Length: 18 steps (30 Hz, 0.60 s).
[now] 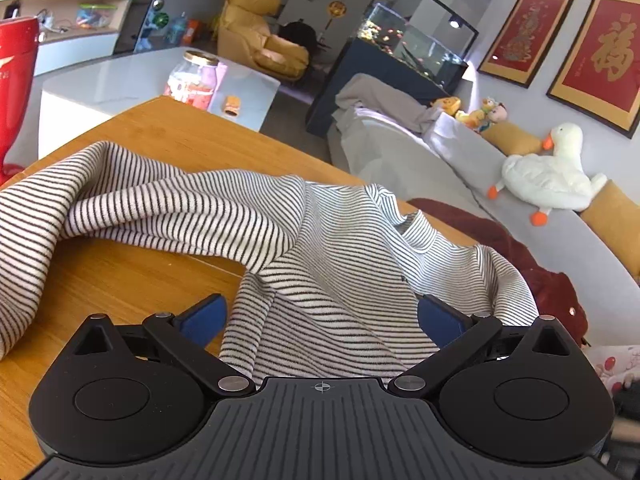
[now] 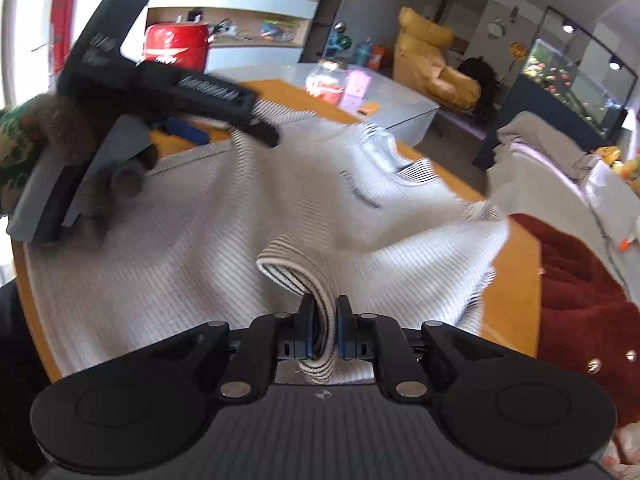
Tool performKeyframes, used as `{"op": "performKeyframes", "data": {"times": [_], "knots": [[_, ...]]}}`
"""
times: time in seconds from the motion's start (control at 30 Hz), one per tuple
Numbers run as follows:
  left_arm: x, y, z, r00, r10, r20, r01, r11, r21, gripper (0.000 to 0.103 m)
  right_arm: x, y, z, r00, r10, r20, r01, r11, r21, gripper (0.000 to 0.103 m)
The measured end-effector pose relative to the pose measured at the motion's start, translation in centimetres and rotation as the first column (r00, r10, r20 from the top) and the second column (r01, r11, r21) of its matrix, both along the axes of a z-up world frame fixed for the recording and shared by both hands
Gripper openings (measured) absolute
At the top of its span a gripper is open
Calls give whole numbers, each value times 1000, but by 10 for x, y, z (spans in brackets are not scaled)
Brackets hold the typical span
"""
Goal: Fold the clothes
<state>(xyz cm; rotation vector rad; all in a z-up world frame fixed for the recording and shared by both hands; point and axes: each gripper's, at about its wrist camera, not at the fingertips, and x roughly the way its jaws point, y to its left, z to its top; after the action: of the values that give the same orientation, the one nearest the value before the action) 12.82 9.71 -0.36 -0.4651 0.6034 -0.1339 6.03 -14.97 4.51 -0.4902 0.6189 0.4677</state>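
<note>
Right tool [image 2: 323, 322] pinches striped shirt [image 2: 224, 232] fold.

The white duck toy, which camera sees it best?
The left wrist view. The duck toy lies whole and sharp on the grey sofa there. In the right wrist view only a bit of orange shows at the right edge, and I can't tell whether that is the duck.

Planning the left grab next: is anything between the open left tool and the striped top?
Nothing visible. The left tool stands open with the striped top lying directly between its fingers on the wooden table. The right tool already pinches a fold.
</note>
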Motion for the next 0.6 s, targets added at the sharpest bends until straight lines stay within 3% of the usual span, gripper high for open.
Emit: {"op": "performKeyframes", "data": {"times": [0.1, 0.2, 0.27, 0.3, 0.37, 0.6], "knots": [[-3, 7, 4, 999, -23, -30, 23, 1000, -15, 103, 34, -49, 48, 972, -209, 108, 199, 976, 90, 9], [-9, 13, 13, 999, -38, -26, 38, 999, 3, 103, 61, -113, 103, 873, -447, 196, 394, 882, 258, 9], [-14, 18, 20, 999, -43, -16, 43, 999, 18, 103, 69, -146, 132, 816, -541, 204, 442, 811, 384, 9], [-17, 20, 24, 999, -45, -10, 46, 999, 26, 103, 75, -158, 141, 802, -567, 188, 448, 779, 438, 9], [-21, 21, 31, 999, -49, 2, 49, 998, 50, 103, 82, -165, 153, 805, -570, 164, 429, 751, 502, 9], [-35, 26, 44, 997, -71, 13, 69, 991, 111, 103, 122, -97, 160, 933, -344, 104, 225, 785, 577, 9]]}}
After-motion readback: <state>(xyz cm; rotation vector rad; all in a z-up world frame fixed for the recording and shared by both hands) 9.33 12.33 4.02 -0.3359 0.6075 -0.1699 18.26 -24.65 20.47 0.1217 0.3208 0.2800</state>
